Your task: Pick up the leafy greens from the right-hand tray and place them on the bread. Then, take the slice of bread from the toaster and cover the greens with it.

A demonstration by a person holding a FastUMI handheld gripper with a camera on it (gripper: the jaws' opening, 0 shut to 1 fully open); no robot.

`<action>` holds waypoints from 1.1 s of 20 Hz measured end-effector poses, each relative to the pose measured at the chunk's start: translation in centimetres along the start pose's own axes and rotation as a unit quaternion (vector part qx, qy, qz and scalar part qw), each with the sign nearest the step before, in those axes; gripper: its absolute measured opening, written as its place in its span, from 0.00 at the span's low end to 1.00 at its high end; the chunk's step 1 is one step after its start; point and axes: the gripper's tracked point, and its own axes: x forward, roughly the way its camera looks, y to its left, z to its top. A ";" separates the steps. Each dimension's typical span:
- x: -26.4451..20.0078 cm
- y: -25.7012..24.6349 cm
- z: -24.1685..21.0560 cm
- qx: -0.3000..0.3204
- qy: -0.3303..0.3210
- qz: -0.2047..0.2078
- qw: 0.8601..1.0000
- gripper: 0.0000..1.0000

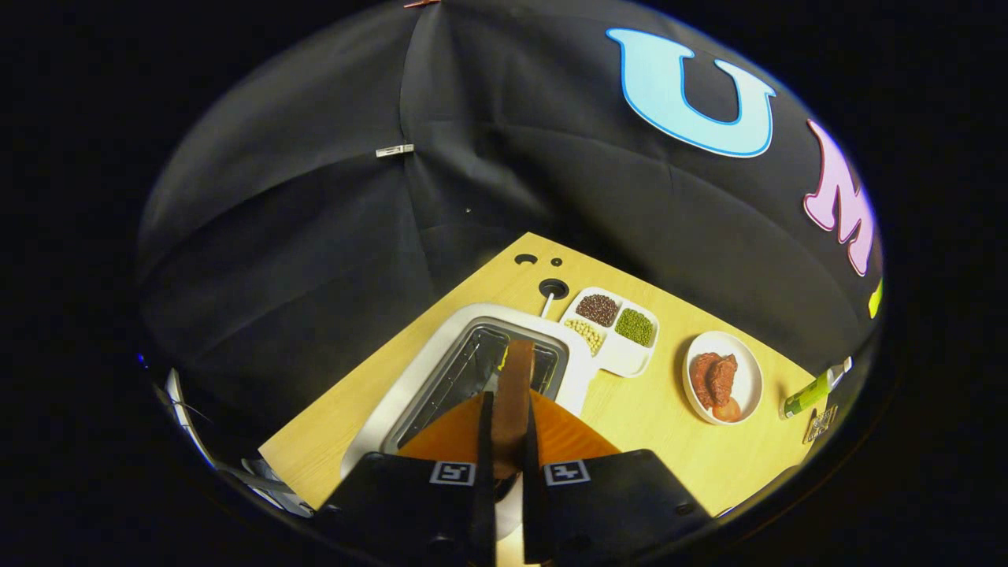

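Leftmost we note the toaster (441,378), a pale housing with a dark slot, standing on the wooden table (654,425) directly beneath the tool. Its slot opens upward, which is why we approach it from above, looking down along the fingers.

At the centre, the gripper (508,441) has its two fingers drawn close together, pinching the slice of bread (516,386) edge-on. The slice stands upright, its lower end between the fingers and its far end reaching over the slot. We judge that it is held on its flat faces because only the thin top edge is offered by a toaster, and that it is being lifted clear; whether it has fully left the slot we cannot tell.

Beside the toaster on the right lies a white divided tray (630,361) holding dark beans, green beans and pale seeds in separate compartments. Further right sits a white plate (744,370) bearing reddish food, and beyond it a green bottle (811,391) lies near the table's edge.

We take the remaining step to be carrying the slice over and laying it flat as a cover on the greens.
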 end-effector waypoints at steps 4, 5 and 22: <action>-2.7 -0.6 2.5 0.026 -0.038 0.012 0.999 0.16; -3.5 -0.9 2.9 0.035 -0.046 0.016 0.998 0.16; -23.4 -17.5 -6.1 0.102 -0.121 -0.042 0.987 0.16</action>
